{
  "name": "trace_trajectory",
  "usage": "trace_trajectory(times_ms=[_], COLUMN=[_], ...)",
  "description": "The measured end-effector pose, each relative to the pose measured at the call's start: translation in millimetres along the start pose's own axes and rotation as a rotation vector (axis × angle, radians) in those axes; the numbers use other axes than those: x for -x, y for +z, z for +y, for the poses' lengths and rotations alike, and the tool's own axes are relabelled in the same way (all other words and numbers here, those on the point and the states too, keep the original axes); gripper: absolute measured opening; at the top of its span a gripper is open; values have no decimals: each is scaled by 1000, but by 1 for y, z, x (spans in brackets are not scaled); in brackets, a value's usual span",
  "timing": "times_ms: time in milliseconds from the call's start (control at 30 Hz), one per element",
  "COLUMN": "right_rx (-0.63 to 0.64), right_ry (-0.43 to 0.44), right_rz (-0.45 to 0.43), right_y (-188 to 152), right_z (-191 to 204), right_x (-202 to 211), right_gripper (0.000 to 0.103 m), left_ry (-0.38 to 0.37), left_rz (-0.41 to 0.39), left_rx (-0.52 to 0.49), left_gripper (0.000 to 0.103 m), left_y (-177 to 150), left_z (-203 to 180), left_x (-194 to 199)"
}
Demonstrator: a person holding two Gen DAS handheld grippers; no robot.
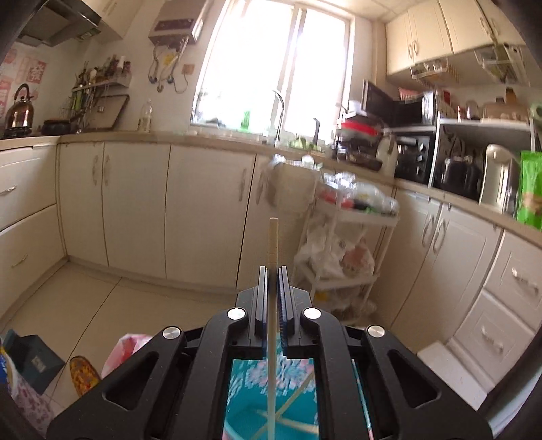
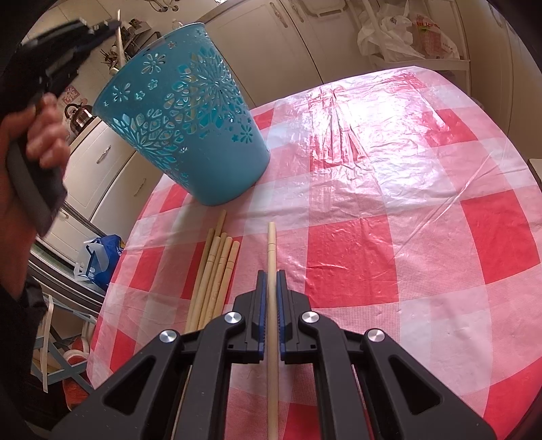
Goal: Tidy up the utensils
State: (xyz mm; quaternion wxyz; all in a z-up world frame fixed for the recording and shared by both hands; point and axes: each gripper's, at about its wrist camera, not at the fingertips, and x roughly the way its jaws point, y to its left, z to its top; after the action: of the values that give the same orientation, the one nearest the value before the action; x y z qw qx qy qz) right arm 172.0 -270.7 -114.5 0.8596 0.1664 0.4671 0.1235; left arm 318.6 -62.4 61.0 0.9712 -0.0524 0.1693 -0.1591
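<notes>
Kitchen cabinets and a bright window point(image 1: 271, 61) fill the left wrist view, with a checked tablecloth point(image 2: 389, 210) covering the table in the right wrist view.

Taking the teal basket point(image 2: 189, 128) as landmark: it stands on the cloth toward the far left of the table, its cut-out wall tilted in the fisheye. To its upper left, a hand point(image 2: 37, 135) grips the left gripper point(image 2: 105, 25), raised above the basket rim. That gripper's jaws are pressed together on one chopstick point(image 1: 273, 243), whose tip pokes out ahead of the fingers. Under this gripper's body, blurred teal and a few more pale sticks show, probably the basket's inside.

Just in front of the basket, on the near side, a bundle of chopsticks point(image 2: 216, 267) lies on the cloth, side by side. Right of that bundle, the right gripper point(image 2: 271, 274) pinches a second chopstick point(image 2: 271, 243), which points toward the basket's base but stays apart from it.
</notes>
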Motion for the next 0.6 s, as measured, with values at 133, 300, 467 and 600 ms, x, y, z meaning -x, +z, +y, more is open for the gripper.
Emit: trace_trajectory(times_ms=[133,300,467,600], right_rx=[13,54,137,197], right_ry=[-11,-40,-62,-121], right_rz=[1,5,11,14], right_y=[1,1,-1,-3], right_z=[2,9,24,35], right_x=[0,-1,-3,-6], right_gripper=[6,7,25,23], left_ry=[-2,5,39,52], left_rz=[42,20,76,187], left_rx=[-38,8,153,293], left_gripper=[13,37,50,55], left_y=[-25,-49,-97,-144], left_z=[15,38,79,110], left_x=[13,50,78,76])
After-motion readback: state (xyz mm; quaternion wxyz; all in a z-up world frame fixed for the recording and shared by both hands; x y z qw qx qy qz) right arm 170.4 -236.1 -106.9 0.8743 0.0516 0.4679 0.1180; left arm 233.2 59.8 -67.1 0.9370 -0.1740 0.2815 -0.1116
